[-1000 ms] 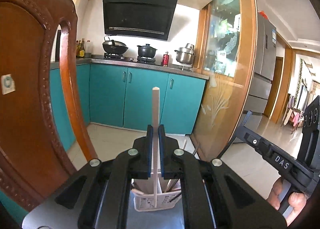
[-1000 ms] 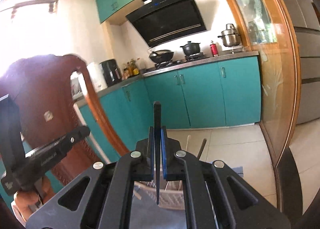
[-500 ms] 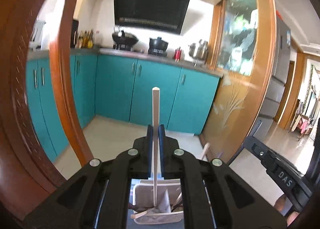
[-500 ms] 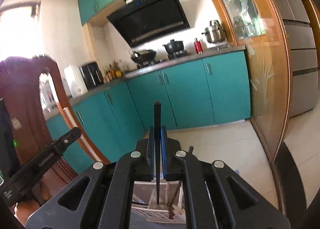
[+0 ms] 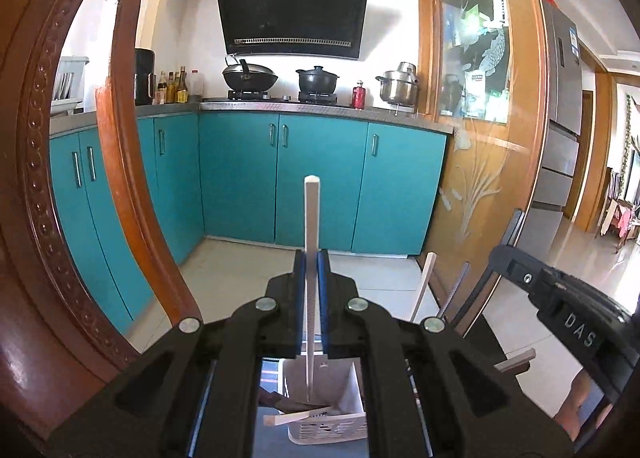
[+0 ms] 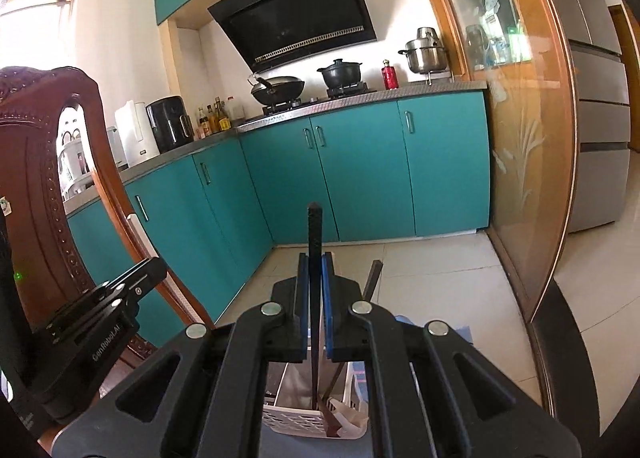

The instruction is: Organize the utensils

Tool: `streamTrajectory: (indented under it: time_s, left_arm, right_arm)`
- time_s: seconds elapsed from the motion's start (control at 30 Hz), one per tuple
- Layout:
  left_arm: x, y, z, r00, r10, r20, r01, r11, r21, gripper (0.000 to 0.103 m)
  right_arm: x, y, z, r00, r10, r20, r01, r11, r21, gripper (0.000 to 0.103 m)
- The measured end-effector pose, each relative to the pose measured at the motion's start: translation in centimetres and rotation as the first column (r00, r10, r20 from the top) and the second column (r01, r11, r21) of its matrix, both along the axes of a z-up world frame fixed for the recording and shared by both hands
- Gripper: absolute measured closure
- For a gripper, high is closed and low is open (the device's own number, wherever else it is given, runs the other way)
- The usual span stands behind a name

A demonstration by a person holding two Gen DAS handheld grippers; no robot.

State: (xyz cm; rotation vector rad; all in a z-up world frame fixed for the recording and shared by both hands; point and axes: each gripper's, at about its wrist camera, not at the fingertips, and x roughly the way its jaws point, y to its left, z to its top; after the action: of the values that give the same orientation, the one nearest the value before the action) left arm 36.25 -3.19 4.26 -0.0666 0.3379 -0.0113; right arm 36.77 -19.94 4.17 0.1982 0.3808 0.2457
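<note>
My left gripper is shut on a white chopstick held upright, its lower end hanging over a white slotted utensil basket below the jaws. My right gripper is shut on a black chopstick, also upright, whose lower tip reaches down into the same basket. Other utensils stand or lie in the basket: a white stick, a grey one and a dark one. Each gripper shows at the edge of the other's view, the right gripper and the left gripper.
A carved wooden chair back rises close on the left. Teal kitchen cabinets and a stove with pots stand behind. A wood-framed glass partition is on the right. A hand holds the right gripper.
Both grippers have sunk toward the basket with their chopsticks. The basket now sits right under the jaws, and the black chopstick's tip has entered it.
</note>
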Motion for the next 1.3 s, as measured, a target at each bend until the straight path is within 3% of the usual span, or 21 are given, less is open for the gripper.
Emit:
streamTrajectory:
  time_s: [0.17, 0.4, 0.47, 0.53, 0.57, 0.6, 0.7, 0.77, 1.0, 1.13, 1.2, 1.3]
  left_arm:
    - [0.6, -0.2, -0.6, 1.000, 0.002, -0.017, -0.002, 1.000, 0.003, 0.096]
    - [1.8, 0.6, -1.5, 0.997, 0.015, -0.074, -0.018, 0.999, -0.035, 0.096]
    - [1.7, 0.9, -1.5, 0.997, 0.016, -0.074, -0.020, 0.999, -0.047, 0.089]
    - [1.5, 0.9, -1.3, 0.998, 0.016, -0.068, -0.020, 0.999, -0.048, 0.076]
    - [1.2, 0.9, -1.1, 0.998, 0.015, -0.058, -0.018, 0.999, -0.048, 0.067]
    - [0.9, 0.8, -0.9, 0.999, 0.013, -0.049, -0.015, 0.999, -0.048, 0.064]
    - [-0.4, 0.6, -0.3, 1.000, 0.009, -0.018, -0.009, 1.000, -0.028, 0.056]
    - [-1.9, 0.4, 0.1, 1.000, 0.017, 0.015, -0.017, 1.000, -0.012, 0.042]
    - [-10.0, 0.4, -1.0, 0.994, 0.046, 0.101, -0.048, 0.999, 0.018, 0.024]
    - [-16.5, 0.6, -3.9, 0.996, 0.053, 0.070, -0.054, 0.998, 0.020, 0.014]
    - [-20.4, 0.7, -6.0, 0.998, 0.063, 0.021, -0.063, 0.998, 0.005, 0.012]
    - [-25.5, 0.5, -8.6, 0.997, 0.023, -0.070, -0.024, 1.000, -0.013, 0.010]
  right_arm:
    - [0.0, -0.5, 0.1, 1.000, -0.013, 0.005, 0.013, 1.000, 0.002, 0.096]
    - [1.3, 0.0, -1.5, 0.998, -0.012, -0.059, 0.010, 1.000, -0.028, 0.096]
    - [1.4, 0.0, -1.7, 0.998, -0.016, -0.065, 0.014, 1.000, -0.025, 0.095]
    - [1.1, -0.3, -1.6, 0.998, -0.020, -0.060, 0.019, 1.000, -0.018, 0.084]
    - [1.0, -0.5, -1.5, 0.998, -0.022, -0.055, 0.021, 1.000, -0.011, 0.074]
    - [0.8, -0.7, -1.4, 0.999, -0.023, -0.049, 0.023, 1.000, -0.001, 0.065]
    - [-0.3, -1.4, -0.9, 0.999, -0.018, -0.027, 0.019, 0.999, 0.028, 0.056]
    - [-1.3, -1.8, -0.7, 1.000, -0.029, -0.004, 0.029, 0.999, 0.037, 0.048]
    - [-7.9, -2.8, -0.5, 0.991, -0.064, 0.115, 0.066, 0.998, -0.010, 0.026]
    - [-14.4, -2.8, -3.6, 0.988, -0.069, 0.141, 0.085, 0.990, -0.109, 0.012]
    - [-18.3, -2.6, -6.4, 0.991, -0.078, 0.113, 0.097, 0.981, -0.170, 0.005]
    - [-23.1, -2.2, -9.7, 0.998, -0.062, 0.017, 0.064, 0.980, -0.191, 0.004]
